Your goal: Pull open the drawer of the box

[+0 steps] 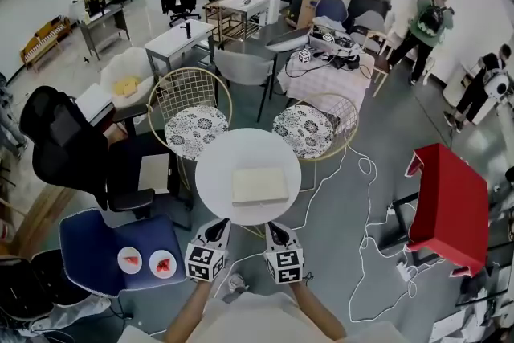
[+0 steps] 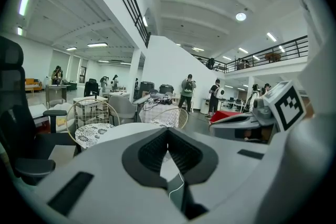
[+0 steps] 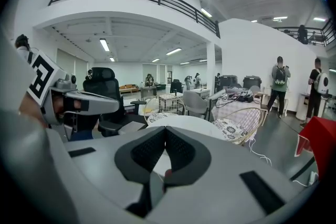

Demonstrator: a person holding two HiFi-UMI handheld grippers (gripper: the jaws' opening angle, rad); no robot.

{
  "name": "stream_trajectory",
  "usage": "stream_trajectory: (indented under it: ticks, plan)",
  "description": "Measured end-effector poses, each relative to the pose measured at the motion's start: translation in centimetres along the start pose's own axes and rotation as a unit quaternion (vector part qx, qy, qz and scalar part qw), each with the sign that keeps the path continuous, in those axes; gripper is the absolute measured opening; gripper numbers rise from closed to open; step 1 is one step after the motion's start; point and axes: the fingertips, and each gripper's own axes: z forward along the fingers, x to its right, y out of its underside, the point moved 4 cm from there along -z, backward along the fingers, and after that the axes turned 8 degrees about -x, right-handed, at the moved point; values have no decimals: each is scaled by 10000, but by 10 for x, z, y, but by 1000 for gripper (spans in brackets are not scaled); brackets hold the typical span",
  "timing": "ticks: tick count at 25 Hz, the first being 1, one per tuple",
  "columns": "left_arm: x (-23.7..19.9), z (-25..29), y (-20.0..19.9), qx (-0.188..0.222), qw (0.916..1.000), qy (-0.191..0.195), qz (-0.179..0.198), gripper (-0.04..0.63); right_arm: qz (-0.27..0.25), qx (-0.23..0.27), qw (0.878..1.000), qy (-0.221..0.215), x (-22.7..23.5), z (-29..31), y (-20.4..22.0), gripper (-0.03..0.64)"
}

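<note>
A flat cream box [image 1: 259,185] lies on the round white table [image 1: 217,165], right of its middle; I cannot make out its drawer front from here. My left gripper [image 1: 218,226] and right gripper [image 1: 273,227] hover side by side just short of the table's near edge, both pointing at the box and apart from it. Both are shut with nothing between the pads. In the left gripper view the shut left gripper [image 2: 168,131] faces the table top [image 2: 118,131]. In the right gripper view the shut right gripper [image 3: 165,131] faces the same table [image 3: 184,123].
Two wire chairs with patterned cushions [image 1: 197,128] [image 1: 305,128] stand behind the table. A black office chair [image 1: 60,140] and a blue chair with two plates [image 1: 120,249] are at the left. A red table [image 1: 450,205] and white cable [image 1: 361,241] lie at the right.
</note>
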Motion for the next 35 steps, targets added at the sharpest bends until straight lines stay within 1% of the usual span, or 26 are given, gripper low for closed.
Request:
stream_trajectory:
  ticks: [4,11,14,18,24,31,35]
  plan:
    - [-20,10,-6,-22,9999,93,-58,11,30,-3,10000,49,-9,21,-18,15]
    - [-18,28,12,-224,9992,252,-199,11,132,-193,9997,-13,-4,33,-5,15]
    - [-20,38,12,-276,9991,178,-263,11,115,-200,9997,-81,4,41,-9,15]
    - [-18,47,17,-335,9987,-17,-377,11,56,-191,9994,-266,12,48,-12,15]
    - [-13,60,15,-409,9981,-229,-407,11,34,-239,9990,-370,31,55,-10,15]
    - [-18,72,28,-579,9968,-326,-448,11,140,-515,9977,-415,40,58,15,15]
    - [-21,80,46,-706,9954,-334,-555,11,197,-733,9962,-435,40,61,38,15]
